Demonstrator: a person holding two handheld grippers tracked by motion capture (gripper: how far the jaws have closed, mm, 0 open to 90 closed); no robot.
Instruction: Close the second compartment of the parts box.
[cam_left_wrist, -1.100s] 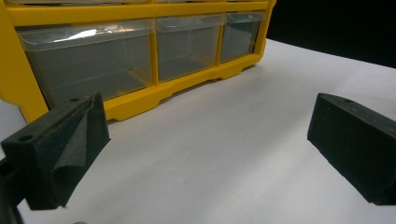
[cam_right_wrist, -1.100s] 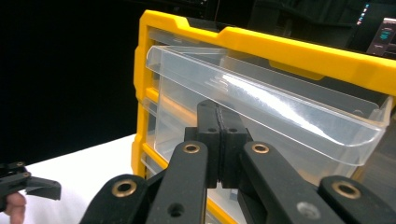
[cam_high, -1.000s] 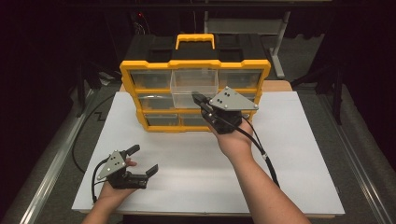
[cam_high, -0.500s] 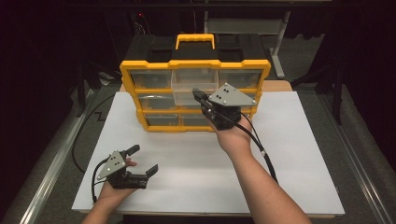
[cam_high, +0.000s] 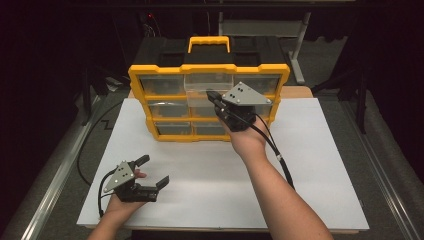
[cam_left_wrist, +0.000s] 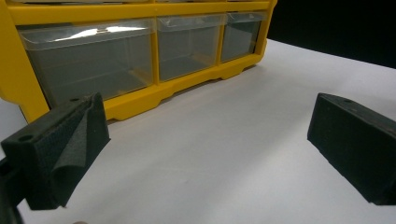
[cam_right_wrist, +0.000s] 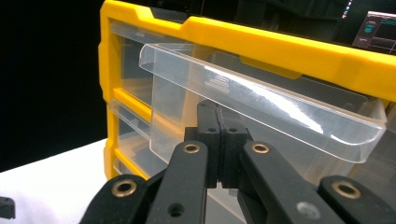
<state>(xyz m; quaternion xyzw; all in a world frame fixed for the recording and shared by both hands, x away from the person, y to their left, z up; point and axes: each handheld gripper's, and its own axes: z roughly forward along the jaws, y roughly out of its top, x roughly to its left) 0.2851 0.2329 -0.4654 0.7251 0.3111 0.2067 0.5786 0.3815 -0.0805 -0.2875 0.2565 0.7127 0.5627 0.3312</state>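
Note:
A yellow organizer (cam_high: 165, 70) with clear drawers stands at the back of the white tabletop (cam_high: 320, 165). Its top middle drawer (cam_high: 207, 82) sticks out from the frame. My right gripper (cam_high: 212, 96) is shut, its tips against the front of that drawer. In the right gripper view the closed pads (cam_right_wrist: 218, 119) sit just under the drawer's clear lip (cam_right_wrist: 261, 98), with nothing visible between them. My left gripper (cam_high: 154, 169) rests open and low over the tabletop at the front left, holding nothing. In the left gripper view, the space between its jaws (cam_left_wrist: 205, 140) faces the organizer's bottom row of drawers (cam_left_wrist: 187, 46).
The organizer has a yellow carry handle (cam_high: 209, 41) on its black top. Black cables trail from both grippers across the tabletop. Metal rails (cam_high: 60, 170) run along the table's sides, with a dark floor and a stand (cam_high: 295, 30) behind.
My right gripper has edged slightly up and toward the organizer at the drawer's front. The left gripper has not moved.

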